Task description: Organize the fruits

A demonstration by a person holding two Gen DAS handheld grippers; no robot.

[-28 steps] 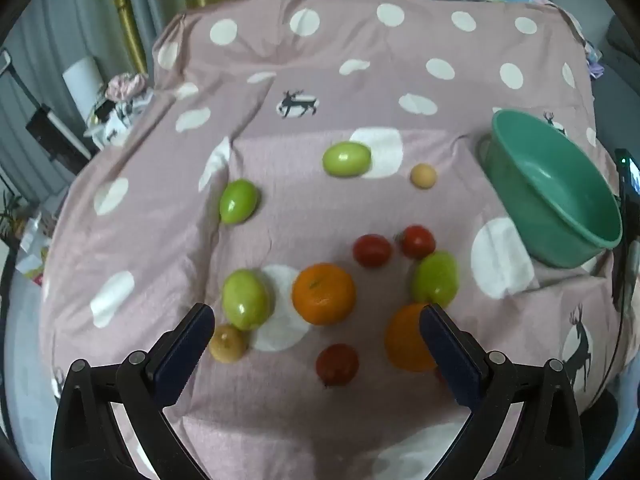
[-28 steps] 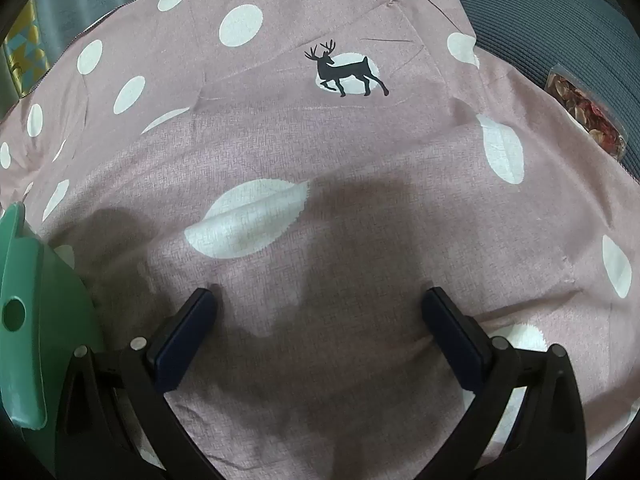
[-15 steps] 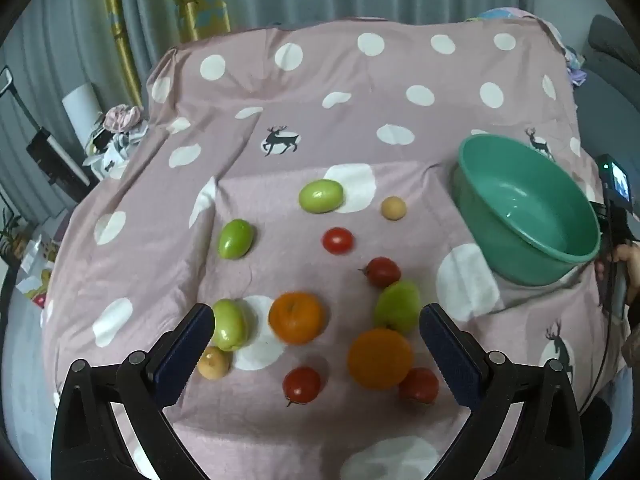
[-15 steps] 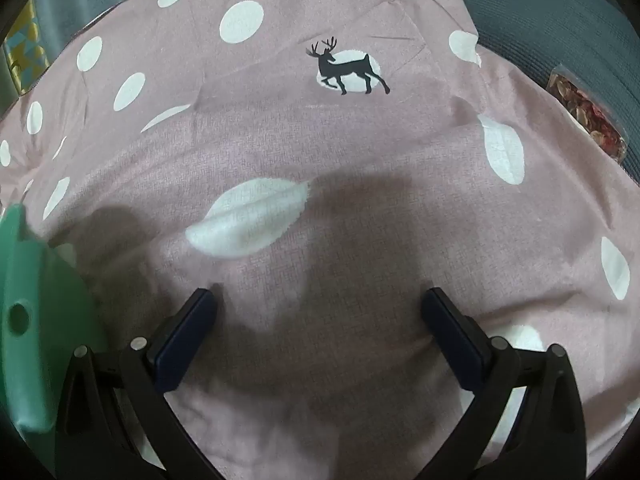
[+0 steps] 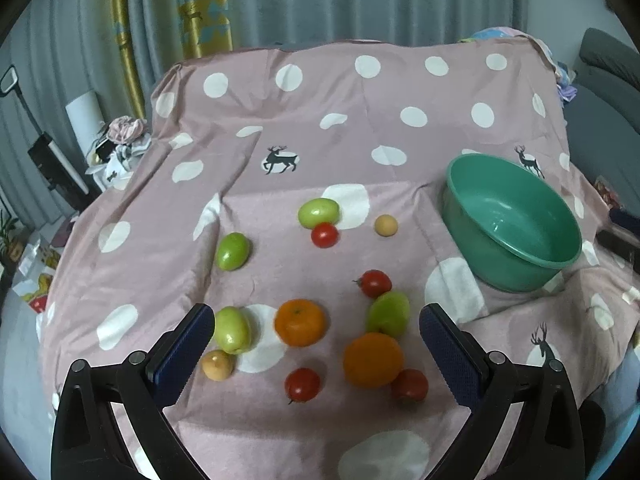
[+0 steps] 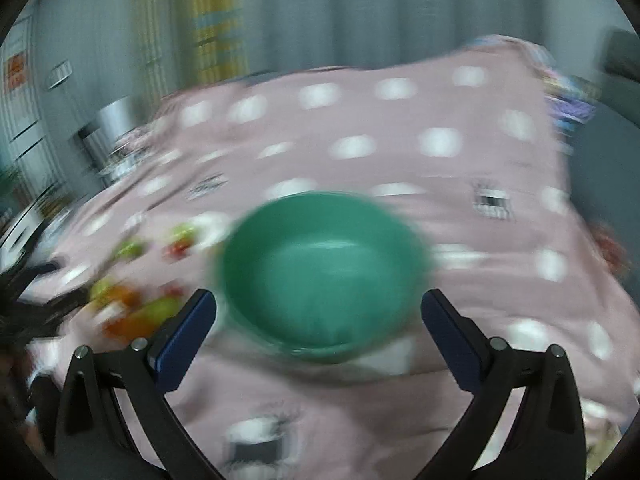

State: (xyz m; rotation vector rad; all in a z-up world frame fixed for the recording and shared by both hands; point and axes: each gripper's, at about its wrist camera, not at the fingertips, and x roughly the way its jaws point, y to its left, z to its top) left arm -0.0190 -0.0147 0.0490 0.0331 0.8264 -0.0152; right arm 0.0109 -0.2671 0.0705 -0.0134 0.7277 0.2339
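Fruits lie scattered on a pink polka-dot cloth (image 5: 320, 112): two oranges (image 5: 299, 322) (image 5: 373, 360), several green fruits such as one at the left (image 5: 232, 251), several red tomatoes such as one in the middle (image 5: 324, 234), and two small tan fruits (image 5: 386, 225) (image 5: 217, 365). An empty green bowl (image 5: 516, 240) sits at the right. My left gripper (image 5: 318, 350) is open and empty above the near fruits. My right gripper (image 6: 319, 334) is open and empty, facing the bowl (image 6: 320, 276); that view is blurred.
Curtains (image 5: 360, 0) hang behind the cloth-covered surface. Clutter and a white roll (image 5: 86, 116) stand off its left edge. A grey sofa (image 5: 604, 80) is at the right. Blurred fruits (image 6: 136, 304) show at the left of the right wrist view.
My left gripper has pulled back and up, so more cloth and curtain show. My right gripper has swung fast from bare cloth to face the green bowl.
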